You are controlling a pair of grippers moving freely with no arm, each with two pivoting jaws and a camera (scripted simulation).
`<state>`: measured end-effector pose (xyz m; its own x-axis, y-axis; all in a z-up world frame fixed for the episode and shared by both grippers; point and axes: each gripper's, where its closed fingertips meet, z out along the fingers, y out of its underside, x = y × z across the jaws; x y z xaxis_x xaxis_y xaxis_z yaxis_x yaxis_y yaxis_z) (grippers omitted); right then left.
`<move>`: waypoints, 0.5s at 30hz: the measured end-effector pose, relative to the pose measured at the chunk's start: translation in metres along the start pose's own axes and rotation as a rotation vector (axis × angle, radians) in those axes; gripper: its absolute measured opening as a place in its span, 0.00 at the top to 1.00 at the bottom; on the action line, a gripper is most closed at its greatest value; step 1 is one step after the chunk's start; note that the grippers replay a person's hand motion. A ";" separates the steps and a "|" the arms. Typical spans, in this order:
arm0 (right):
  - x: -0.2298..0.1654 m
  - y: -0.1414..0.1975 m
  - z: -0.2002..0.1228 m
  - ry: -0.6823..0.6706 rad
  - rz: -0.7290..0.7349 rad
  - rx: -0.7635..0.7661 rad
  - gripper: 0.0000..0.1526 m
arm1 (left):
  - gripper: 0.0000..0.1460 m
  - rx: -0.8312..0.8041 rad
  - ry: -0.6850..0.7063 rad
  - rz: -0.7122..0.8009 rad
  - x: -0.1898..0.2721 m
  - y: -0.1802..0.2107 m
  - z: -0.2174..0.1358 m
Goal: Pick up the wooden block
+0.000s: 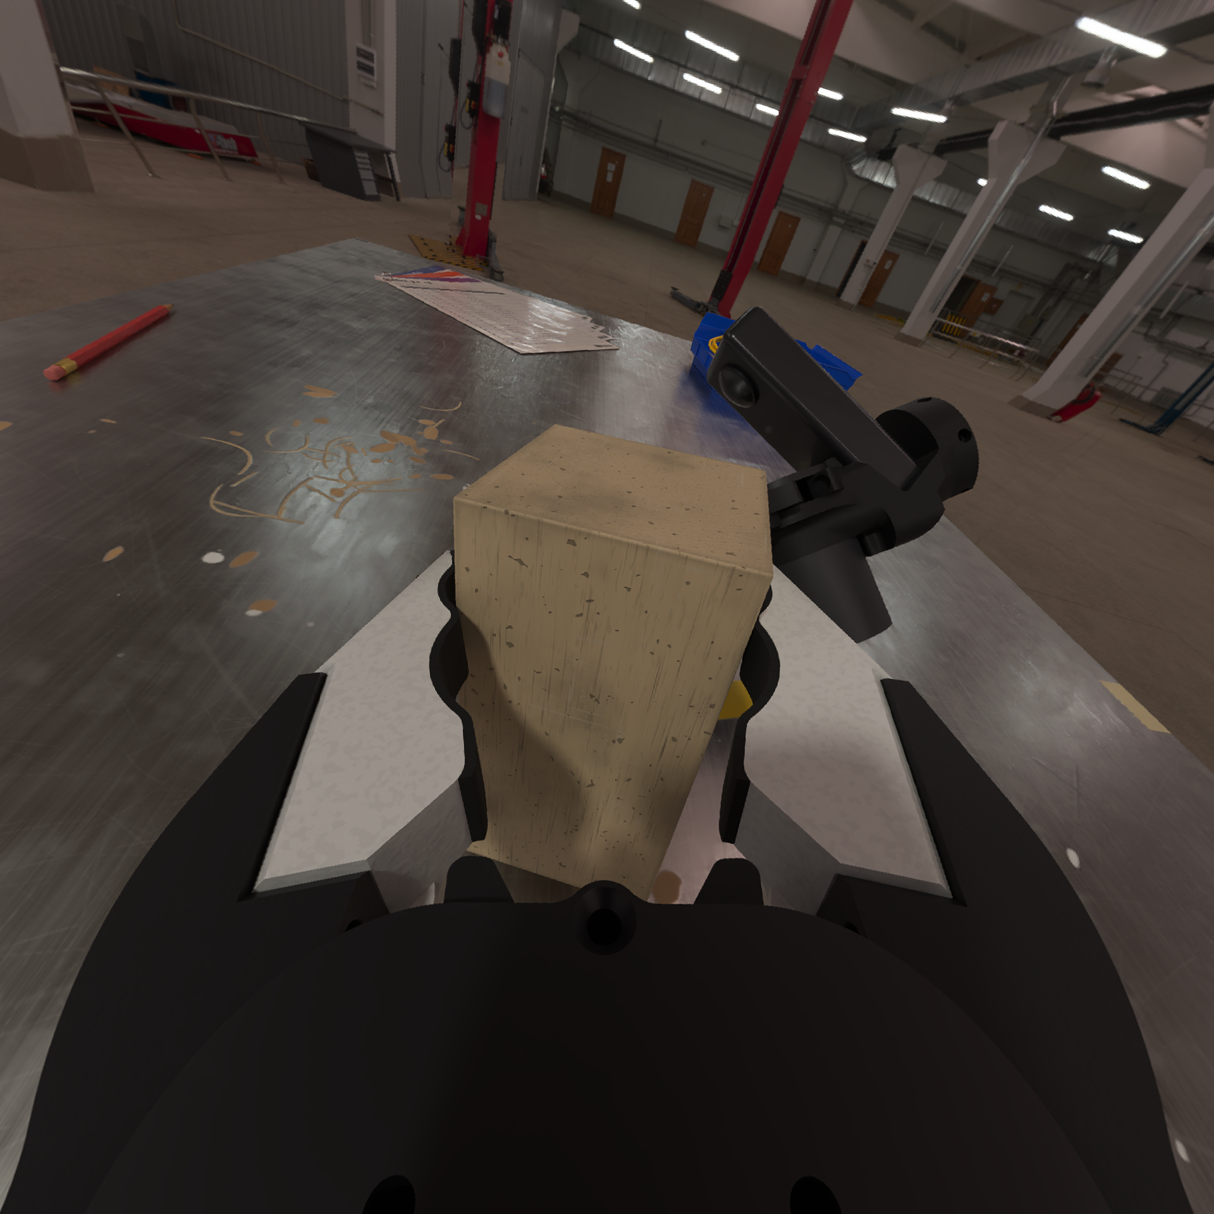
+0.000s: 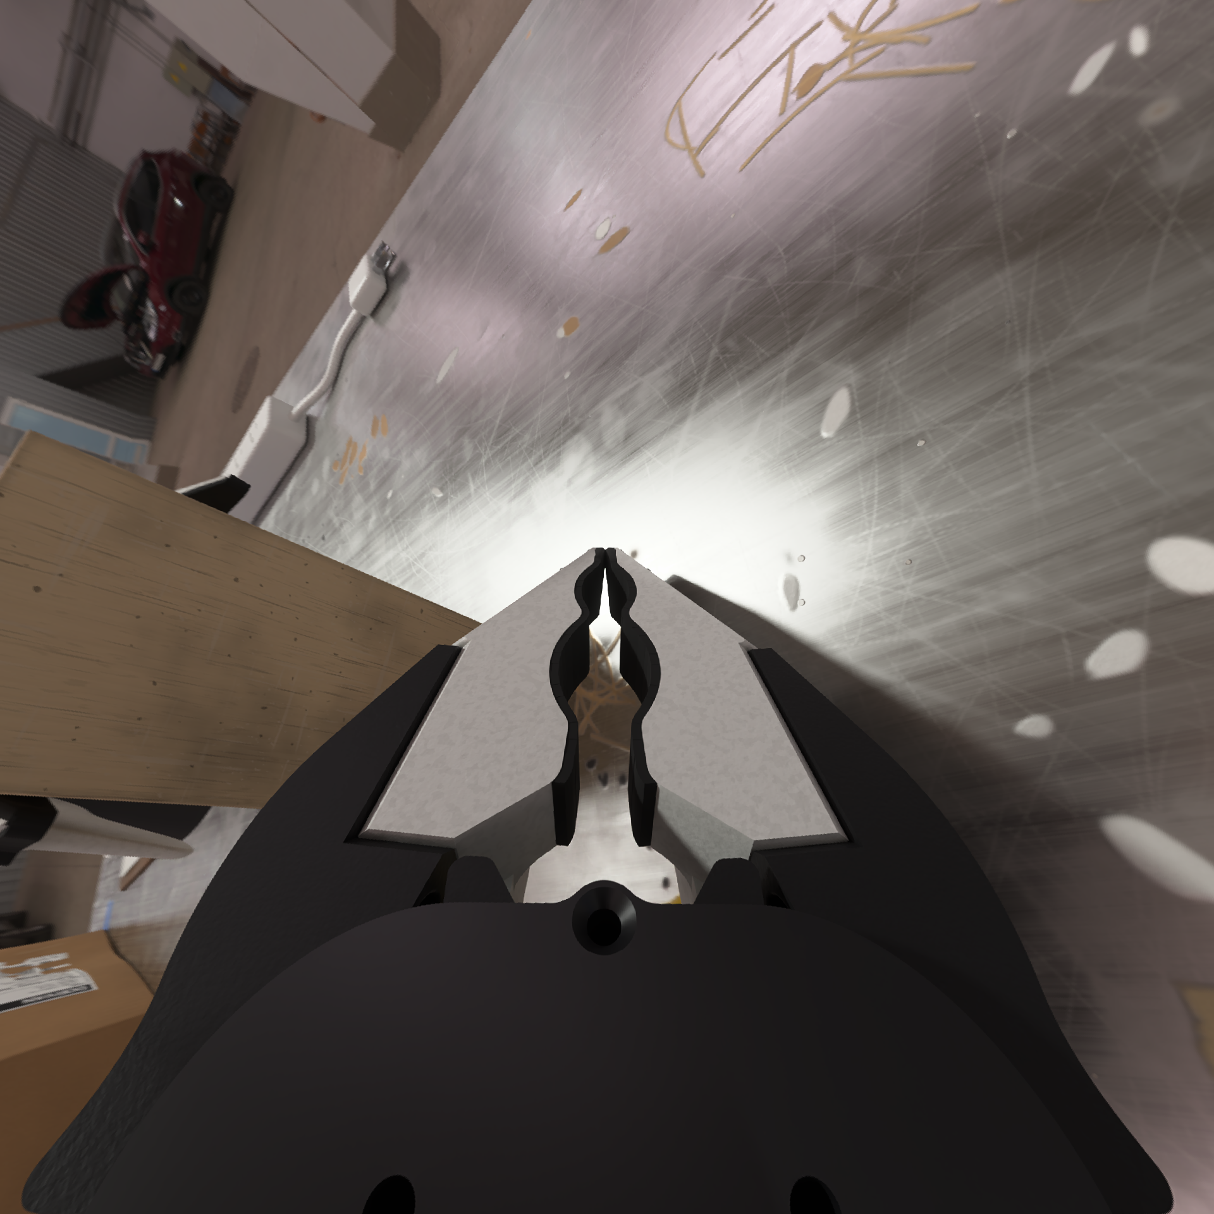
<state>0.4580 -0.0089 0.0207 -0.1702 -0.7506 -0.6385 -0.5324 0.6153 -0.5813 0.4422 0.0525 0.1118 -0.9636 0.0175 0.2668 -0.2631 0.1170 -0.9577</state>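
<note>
The wooden block [image 1: 611, 657] is tan, tall and square-sided. It stands upright between the fingers of my left gripper [image 1: 607, 581], which is shut on its two sides. Whether its base touches the metal table [image 1: 197, 657] is hidden. The block also shows in the right wrist view [image 2: 164, 644] at the left, with the left gripper's fingers [image 2: 217, 489] on it. My right gripper [image 2: 604, 553] is shut and empty, tips together, just beside the block and pointing at the table [image 2: 854, 328]. Its black body shows in the left wrist view [image 1: 834, 460], behind and to the right of the block.
A red pencil [image 1: 108, 341] lies far left, a printed sheet [image 1: 499, 309] at the far edge, and a blue object [image 1: 706, 338] behind the right gripper. A white adapter with cable [image 2: 276, 447] lies near the table edge. A cardboard box [image 2: 59, 1025] sits lower left.
</note>
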 end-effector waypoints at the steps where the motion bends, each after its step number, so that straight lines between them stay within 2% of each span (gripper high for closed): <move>1: 0.000 0.000 0.000 0.010 -0.020 -0.004 1.00 | 0.42 0.001 0.000 -0.001 0.000 0.000 0.000; 8: 0.002 -0.002 0.000 0.071 -0.173 -0.042 1.00 | 0.42 -0.032 -0.031 0.078 0.001 0.003 -0.001; 15: -0.004 0.000 0.000 0.066 -0.254 -0.050 1.00 | 0.42 -0.010 -0.018 0.042 0.001 -0.001 -0.003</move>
<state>0.4588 -0.0059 0.0234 -0.0791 -0.8947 -0.4397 -0.6047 0.3937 -0.6923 0.4415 0.0550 0.1130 -0.9745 0.0051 0.2241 -0.2217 0.1269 -0.9668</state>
